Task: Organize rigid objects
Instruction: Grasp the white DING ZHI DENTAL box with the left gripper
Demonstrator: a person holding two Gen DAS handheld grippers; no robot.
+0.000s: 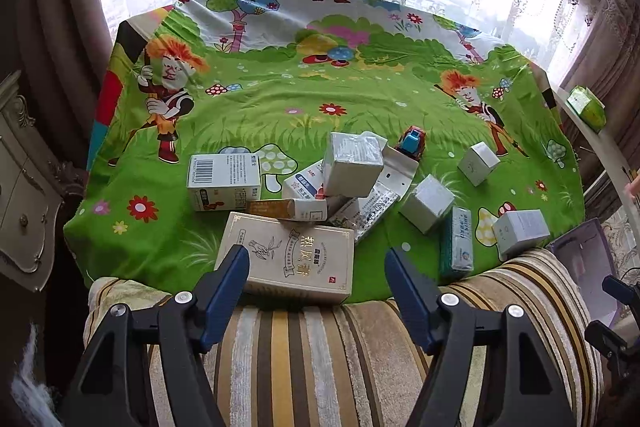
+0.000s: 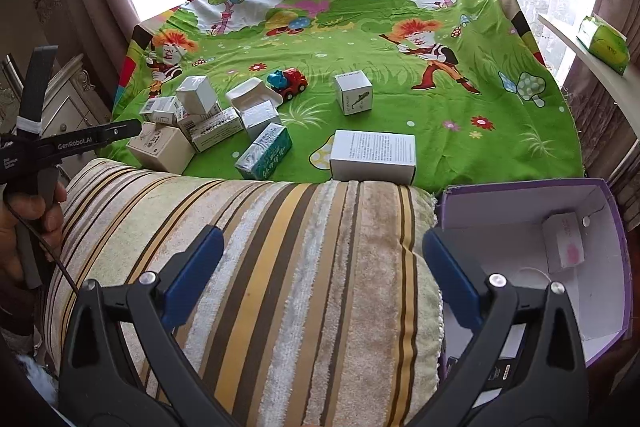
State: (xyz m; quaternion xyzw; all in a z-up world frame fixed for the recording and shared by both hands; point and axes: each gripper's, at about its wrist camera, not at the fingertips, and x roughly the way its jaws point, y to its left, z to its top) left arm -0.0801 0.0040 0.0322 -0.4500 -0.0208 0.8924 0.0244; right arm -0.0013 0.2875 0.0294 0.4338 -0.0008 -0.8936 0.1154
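While your left gripper (image 1: 316, 267) hangs over the big cream box (image 1: 288, 257), its jaws are spread wide with nothing between them. Your right gripper (image 2: 322, 259) is spread and empty too, above the striped cushion (image 2: 280, 227). I think the cream box is next. It lies flat, touching the cushion's far edge, with its long side running left to right and a bit slanted. Turn your jaws to pinch its short width, then carry it to the purple box (image 2: 532, 247), right of the cushion.
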